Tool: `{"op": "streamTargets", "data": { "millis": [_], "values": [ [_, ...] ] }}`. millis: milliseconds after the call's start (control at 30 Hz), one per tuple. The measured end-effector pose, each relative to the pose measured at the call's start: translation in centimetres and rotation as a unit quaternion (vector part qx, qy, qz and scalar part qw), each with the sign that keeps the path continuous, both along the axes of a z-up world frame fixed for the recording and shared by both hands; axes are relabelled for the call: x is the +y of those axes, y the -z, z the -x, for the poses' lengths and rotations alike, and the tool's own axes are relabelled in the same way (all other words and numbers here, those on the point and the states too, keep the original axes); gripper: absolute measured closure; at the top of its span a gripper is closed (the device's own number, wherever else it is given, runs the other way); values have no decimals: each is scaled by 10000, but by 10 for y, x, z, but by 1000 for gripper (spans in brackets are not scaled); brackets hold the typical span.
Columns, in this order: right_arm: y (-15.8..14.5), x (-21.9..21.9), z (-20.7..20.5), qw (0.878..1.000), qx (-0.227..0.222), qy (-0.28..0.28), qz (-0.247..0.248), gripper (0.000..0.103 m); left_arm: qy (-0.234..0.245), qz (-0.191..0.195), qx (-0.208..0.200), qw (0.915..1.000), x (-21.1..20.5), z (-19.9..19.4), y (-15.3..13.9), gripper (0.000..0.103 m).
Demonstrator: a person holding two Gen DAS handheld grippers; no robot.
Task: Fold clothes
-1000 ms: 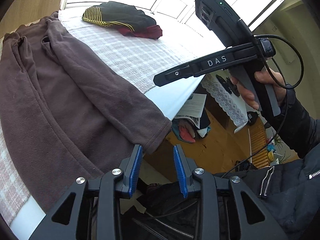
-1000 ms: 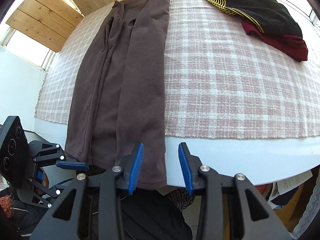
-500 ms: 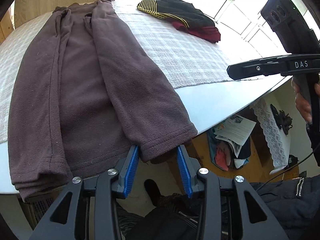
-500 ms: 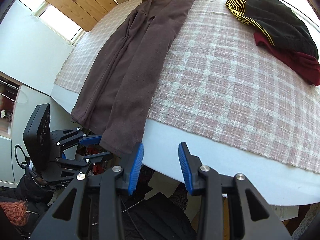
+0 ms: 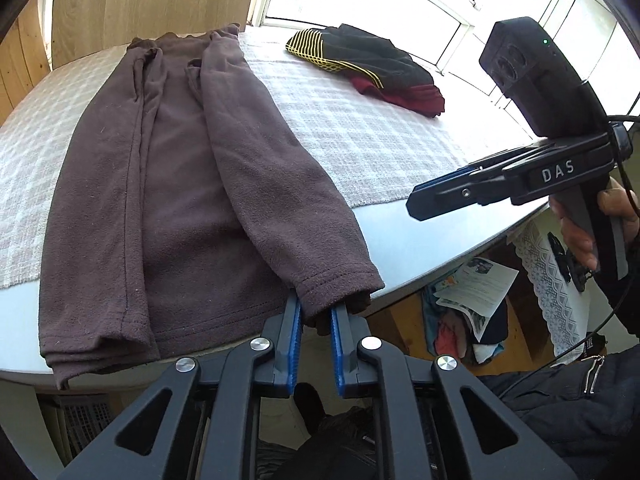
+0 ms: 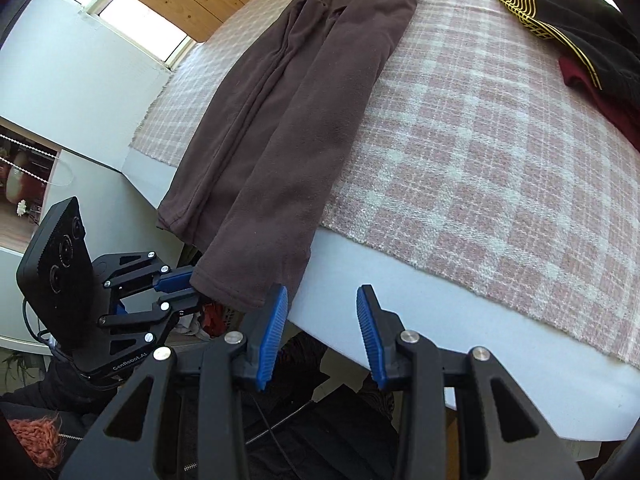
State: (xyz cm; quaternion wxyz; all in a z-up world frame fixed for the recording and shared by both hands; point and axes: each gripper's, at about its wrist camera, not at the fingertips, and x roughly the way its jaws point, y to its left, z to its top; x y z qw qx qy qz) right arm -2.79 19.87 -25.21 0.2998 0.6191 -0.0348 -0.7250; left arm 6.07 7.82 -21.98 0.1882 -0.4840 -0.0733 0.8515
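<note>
Garment: brown fleece top (image 5: 168, 184) lying lengthwise on the checked cloth (image 6: 472, 152), cuffs and hem past the table edge (image 5: 404, 236)
Left gripper (image 5: 316, 320): jaws closing, pads pressing a sleeve cuff (image 5: 336, 286)
Right gripper (image 6: 320, 320): jaws apart, empty, just beside the cuff
Far on the cloth: black, yellow-striped garment (image 5: 360, 62) over a maroon one (image 5: 416, 98)

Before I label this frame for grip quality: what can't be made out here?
- Left gripper, jaws closing on the brown garment's hanging hem: how much cloth is caught, hidden in both views by the folded hem.
- Right gripper: open, holding nothing; what lies under it, hidden by the table.
- Black and dark red clothes: cut off by the right wrist view's edge.
</note>
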Motion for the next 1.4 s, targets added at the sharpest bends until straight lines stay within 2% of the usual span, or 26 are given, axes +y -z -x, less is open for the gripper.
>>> {"op": "streamTargets", "data": {
  "millis": [133,233,333,400,500,567,667,767,800,867,933,967,1100,1200,1300,1400],
  "values": [
    [-9,-28,-1,9989,386,-208,153,67,-140,85,48,9999,-16,-4,-3,91],
    [-17,-51,-2,9940,947,-494,249,67,-235,58,-249,9994,-25,0,20,91],
    [5,-77,3,9932,669,-956,0,67,-167,63,-412,9990,-24,-1,30,90],
    [24,-85,1,9922,357,-1168,-239,66,-68,89,-389,9992,-25,-8,22,90],
    [25,-84,-6,9893,142,-1422,-308,67,-116,2,-193,9997,-33,-14,1,92],
    [11,-75,-5,9907,130,-1354,-66,67,-170,-128,-7,9998,-35,-9,-11,92],
    [-14,-66,15,9927,595,-1049,-68,67,-73,-164,226,9996,-27,8,-18,92],
    [-34,-61,40,9913,1070,-753,-171,67,10,-38,203,9998,-16,31,-4,92],
    [-32,-63,50,9903,1163,-719,-243,67,38,4,195,9998,-12,38,0,91],
    [-25,-70,70,9881,1305,-725,-382,68,131,286,-70,9995,-7,49,21,92],
    [-12,-78,86,9844,1406,-851,-624,78,166,396,-143,9990,-8,50,33,87],
    [-4,-84,92,9827,1409,-931,-757,101,142,329,-141,9993,-10,49,32,87],
    [21,-97,104,9811,1260,-1146,-923,102,91,164,-211,9996,-17,50,30,87],
    [12,-97,107,9774,1179,-1419,-1030,102,91,104,-208,9997,-20,49,29,87],
    [-21,-84,123,9827,1321,-1193,-502,102,54,65,-229,9997,-23,50,29,87],
    [-18,-89,156,9825,1431,-1030,-601,102,2,36,-232,9997,-25,51,29,87]
  ]
}}
